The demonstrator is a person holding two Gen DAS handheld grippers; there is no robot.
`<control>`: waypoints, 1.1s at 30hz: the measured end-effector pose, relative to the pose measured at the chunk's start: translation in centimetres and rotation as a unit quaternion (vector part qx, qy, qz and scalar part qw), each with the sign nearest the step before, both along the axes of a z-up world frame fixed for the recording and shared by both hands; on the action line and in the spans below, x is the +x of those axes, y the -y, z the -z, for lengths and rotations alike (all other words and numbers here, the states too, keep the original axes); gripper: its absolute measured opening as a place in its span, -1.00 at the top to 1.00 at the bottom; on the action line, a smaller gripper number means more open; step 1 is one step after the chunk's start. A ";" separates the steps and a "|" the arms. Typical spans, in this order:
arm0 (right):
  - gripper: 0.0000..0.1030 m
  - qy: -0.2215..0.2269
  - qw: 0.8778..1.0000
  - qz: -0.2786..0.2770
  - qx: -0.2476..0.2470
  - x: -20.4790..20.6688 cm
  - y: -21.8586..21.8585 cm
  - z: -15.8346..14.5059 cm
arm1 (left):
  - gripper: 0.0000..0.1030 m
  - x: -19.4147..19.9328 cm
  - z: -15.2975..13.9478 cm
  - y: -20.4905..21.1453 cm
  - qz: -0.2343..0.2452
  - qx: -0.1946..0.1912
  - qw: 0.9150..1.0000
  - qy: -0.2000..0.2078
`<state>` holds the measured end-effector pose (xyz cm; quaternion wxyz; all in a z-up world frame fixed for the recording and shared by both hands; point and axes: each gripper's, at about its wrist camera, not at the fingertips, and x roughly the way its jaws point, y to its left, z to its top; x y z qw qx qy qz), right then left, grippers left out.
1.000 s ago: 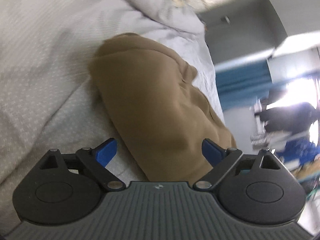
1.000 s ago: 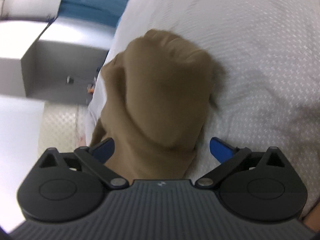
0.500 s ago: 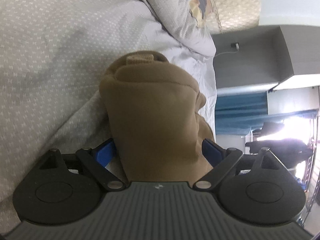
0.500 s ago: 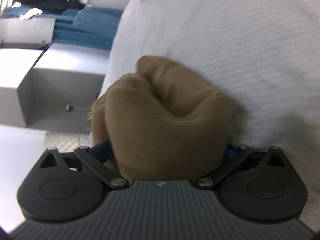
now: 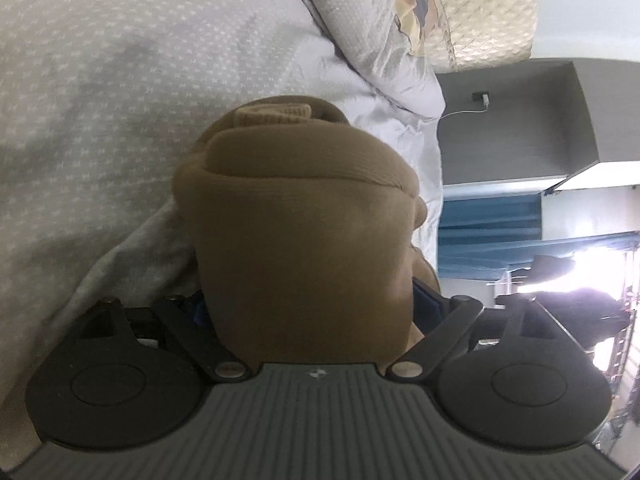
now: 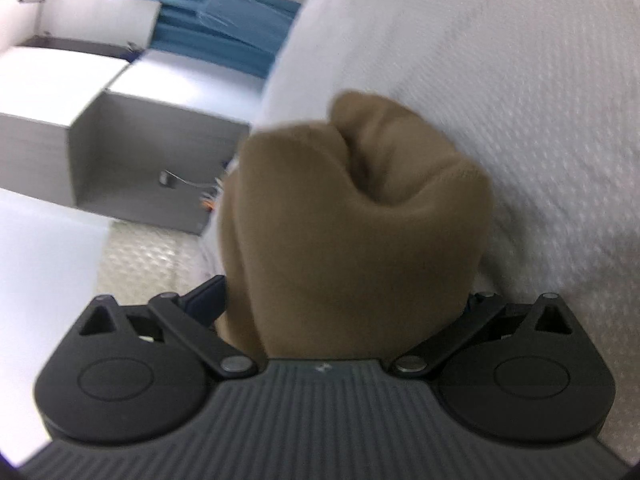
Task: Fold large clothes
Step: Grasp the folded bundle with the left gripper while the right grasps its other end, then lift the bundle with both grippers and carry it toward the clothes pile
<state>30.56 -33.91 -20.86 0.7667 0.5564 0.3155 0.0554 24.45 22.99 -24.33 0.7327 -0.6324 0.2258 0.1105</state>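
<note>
So the brown sweater [image 5: 304, 216] is bundled up thick on the pale patterned bedspread [image 5: 100, 92], filling the middle of both wrist views. Left gripper [image 5: 308, 304] has it wedged between wide-spread blue fingers [image 5: 426, 302]; the jaws have just been closing a bit onto the bundle, and the fabric fills the gap edge to edge. Right gripper [image 6: 344, 300] is at the other end with the sweater [image 6: 352, 216] bulging between its fingers too, spread wide, but whether they actually squeeze I can't tell. A pillow [image 5: 384, 36] sits at 1 o'clock in the left view. A grey nightstand [image 6: 132, 152] is at 9 o'clock in the right view.
</note>
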 end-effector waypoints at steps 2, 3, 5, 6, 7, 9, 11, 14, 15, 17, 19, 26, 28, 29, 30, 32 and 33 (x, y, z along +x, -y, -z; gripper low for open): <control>-1.00 -0.020 1.000 -0.012 0.001 0.7 -0.5 0.6 | -0.63 0.3 -0.2 0.1 0.001 0.013 1.000 -0.013; -1.00 -0.027 1.000 -0.006 0.001 1.0 -0.6 0.9 | -0.58 0.4 -0.4 0.1 0.003 0.018 1.000 -0.016; -1.00 -0.023 1.000 0.001 -0.006 1.6 -0.8 0.9 | -0.41 0.4 -0.6 0.1 0.003 0.028 0.999 -0.022; -1.00 -0.019 1.000 0.001 -0.014 2.0 -1.0 0.7 | -0.37 0.5 -0.9 0.2 0.006 0.037 0.999 -0.024; -0.98 -0.013 1.000 0.000 -0.026 2.2 -1.2 0.4 | -0.30 0.5 -1.2 0.3 0.009 0.050 0.998 -0.026; -0.80 0.006 0.999 -0.007 -0.048 2.2 -1.4 -0.5 | -0.22 0.5 -1.9 0.4 0.015 0.070 0.997 -0.026; -0.54 0.026 0.997 -0.012 -0.066 2.0 -1.6 -1.6 | -0.14 0.5 -2.4 0.6 0.020 0.088 0.996 -0.026; -0.39 0.060 0.993 -0.030 -0.098 2.0 -1.7 -3.0 | -0.09 0.4 -3.1 0.8 0.026 0.114 0.993 -0.023; -0.37 0.071 0.991 -0.034 -0.104 1.8 -1.7 -3.3 | -0.08 0.4 -3.4 0.8 0.027 0.120 0.992 -0.020; -0.31 0.091 0.989 -0.043 -0.111 1.7 -1.7 -4.1 | -0.02 0.3 -3.9 0.9 0.032 0.137 0.990 -0.013; -0.27 0.114 0.986 -0.049 -0.114 1.7 -1.8 -4.9 | 0.02 0.2 -4.8 1.1 0.036 0.161 0.986 -0.005; -0.11 0.166 0.974 -0.073 -0.133 0.7 -1.8 -7.5 | 0.10 -1.7 -7.2 0.9 0.045 0.188 0.981 0.028; -0.10 0.172 0.973 -0.077 -0.132 0.1 -1.6 -8.2 | 0.10 -2.6 -8.0 0.9 0.049 0.196 0.979 0.037; -0.10 0.174 0.973 -0.078 -0.130 0.0 -1.5 -8.5 | 0.10 -3.2 -8.5 1.0 0.052 0.197 0.978 0.041; -0.10 0.176 0.973 -0.079 -0.128 -0.4 -1.3 -8.8 | 0.11 -3.7 -8.9 1.1 0.054 0.197 0.978 0.045; -0.10 0.180 0.973 -0.080 -0.122 -1.9 -1.3 -9.4 | 0.11 -4.9 -9.7 1.3 0.060 0.197 0.977 0.052; -0.10 0.182 0.973 -0.080 -0.120 -2.4 -1.0 -9.9 | 0.11 -5.5 -10.2 1.5 0.064 0.197 0.977 0.054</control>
